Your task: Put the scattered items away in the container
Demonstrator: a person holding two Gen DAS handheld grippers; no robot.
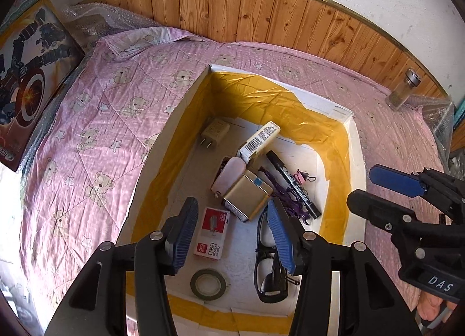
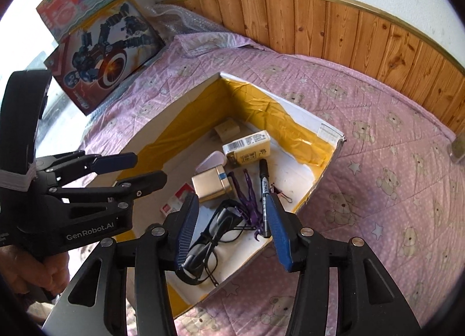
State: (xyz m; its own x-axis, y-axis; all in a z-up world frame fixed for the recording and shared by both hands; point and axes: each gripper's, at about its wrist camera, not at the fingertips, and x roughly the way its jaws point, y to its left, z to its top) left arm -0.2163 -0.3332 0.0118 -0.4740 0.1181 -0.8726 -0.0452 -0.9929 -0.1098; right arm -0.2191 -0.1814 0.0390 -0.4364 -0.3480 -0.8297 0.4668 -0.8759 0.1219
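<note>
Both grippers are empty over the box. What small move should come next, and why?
Probably swing the right gripper toward the glass jar by the wood panelling. It looks like the only loose item left on the pink quilt; the rest sits in the box. The left gripper is open too.

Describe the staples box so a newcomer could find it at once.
Start at the white cardboard box lined with yellow tape, sitting on the pink teddy-bear quilt. On its floor, near the left wall, lies the staples box, just below the gold tin and above the tape roll. It is the only red and white item there.
</note>
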